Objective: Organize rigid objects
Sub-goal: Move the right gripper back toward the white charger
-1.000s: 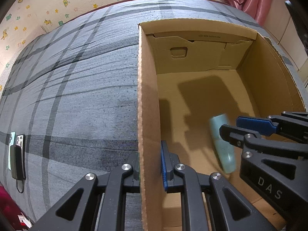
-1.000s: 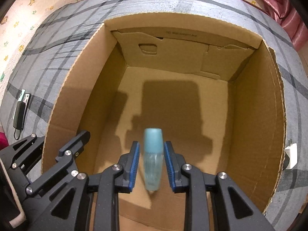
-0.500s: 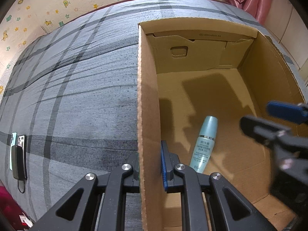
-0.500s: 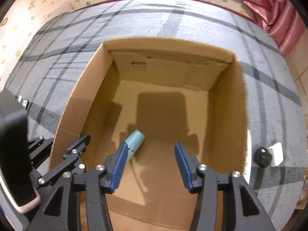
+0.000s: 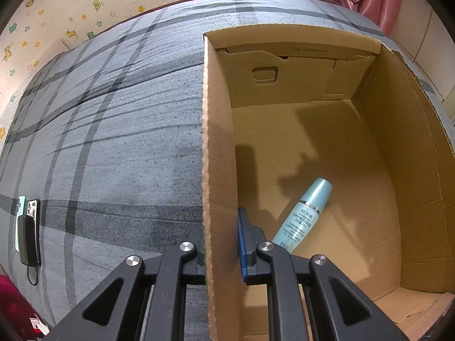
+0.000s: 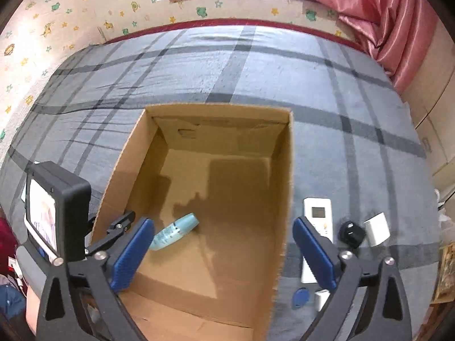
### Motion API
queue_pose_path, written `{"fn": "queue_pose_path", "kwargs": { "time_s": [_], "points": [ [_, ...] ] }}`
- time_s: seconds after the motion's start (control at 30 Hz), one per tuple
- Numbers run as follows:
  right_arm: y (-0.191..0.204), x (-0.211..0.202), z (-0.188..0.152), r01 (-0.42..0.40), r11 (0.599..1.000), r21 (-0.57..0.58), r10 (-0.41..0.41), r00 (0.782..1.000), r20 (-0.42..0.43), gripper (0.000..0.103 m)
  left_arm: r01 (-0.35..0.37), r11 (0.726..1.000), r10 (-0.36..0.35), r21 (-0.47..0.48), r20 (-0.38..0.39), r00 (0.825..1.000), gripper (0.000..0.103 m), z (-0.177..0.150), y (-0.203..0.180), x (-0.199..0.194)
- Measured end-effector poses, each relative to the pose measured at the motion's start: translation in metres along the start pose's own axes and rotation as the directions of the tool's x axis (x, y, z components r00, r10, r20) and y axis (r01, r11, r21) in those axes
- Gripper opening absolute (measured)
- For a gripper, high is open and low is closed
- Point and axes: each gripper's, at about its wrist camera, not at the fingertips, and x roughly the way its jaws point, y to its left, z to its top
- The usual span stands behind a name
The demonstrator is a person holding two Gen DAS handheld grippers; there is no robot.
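Note:
An open cardboard box (image 5: 219,142) (image 6: 284,187) stands on a grey plaid bed cover. A light blue bottle (image 5: 303,217) (image 6: 175,231) lies on its side on the box floor, near the left wall. My left gripper (image 5: 221,244) is shut on the box's left wall, one finger outside and one inside. My right gripper (image 6: 224,253) is open wide and empty, held high above the box. A white remote (image 6: 318,218), a black round object (image 6: 351,233), a white cube (image 6: 376,228) and a blue tag (image 6: 301,297) lie on the cover right of the box.
Phones and a black power bank (image 5: 27,233) lie on the cover far left of the box. Patterned wall and pink curtain (image 6: 378,20) stand behind the bed. The left gripper's screen housing (image 6: 54,210) shows at the left in the right wrist view.
My right gripper let go of the blue bottle, opened wide and rose up and back out of the box. The bottle now lies on the box floor. The left gripper has not moved.

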Motion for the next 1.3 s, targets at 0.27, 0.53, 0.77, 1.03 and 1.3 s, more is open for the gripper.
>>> {"fn": "queue_pose_path", "kwargs": {
  "time_s": [0.27,0.53,0.77,1.03,1.3],
  "points": [
    [-0.031,-0.028,-0.002,0.017,1.0,0.008,-0.018,0.999,0.035,0.102,-0.01,1.0,0.01,0.005,0.0,1.0,0.014,-0.001,-0.002,0.0],
    [-0.09,-0.04,-0.004,0.073,0.994,0.084,-0.077,0.996,0.039,0.102,-0.016,1.0,0.016,0.007,-0.001,1.0,0.014,-0.001,-0.003,0.0],
    [-0.146,-0.035,-0.008,0.136,0.98,0.146,-0.14,0.99,0.019,0.102,-0.021,1.0,0.021,0.01,-0.001,1.0,0.014,-0.001,-0.004,0.0],
    [-0.197,-0.014,-0.018,0.178,0.964,0.196,-0.178,0.984,-0.022,0.102,-0.021,1.0,0.021,0.01,-0.002,1.0,0.014,0.0,-0.003,0.001],
    [-0.241,0.021,-0.03,0.169,0.952,0.256,-0.156,0.985,-0.072,0.102,-0.023,1.0,0.023,0.011,-0.002,1.0,0.014,0.0,-0.003,0.001]
  ]
}}
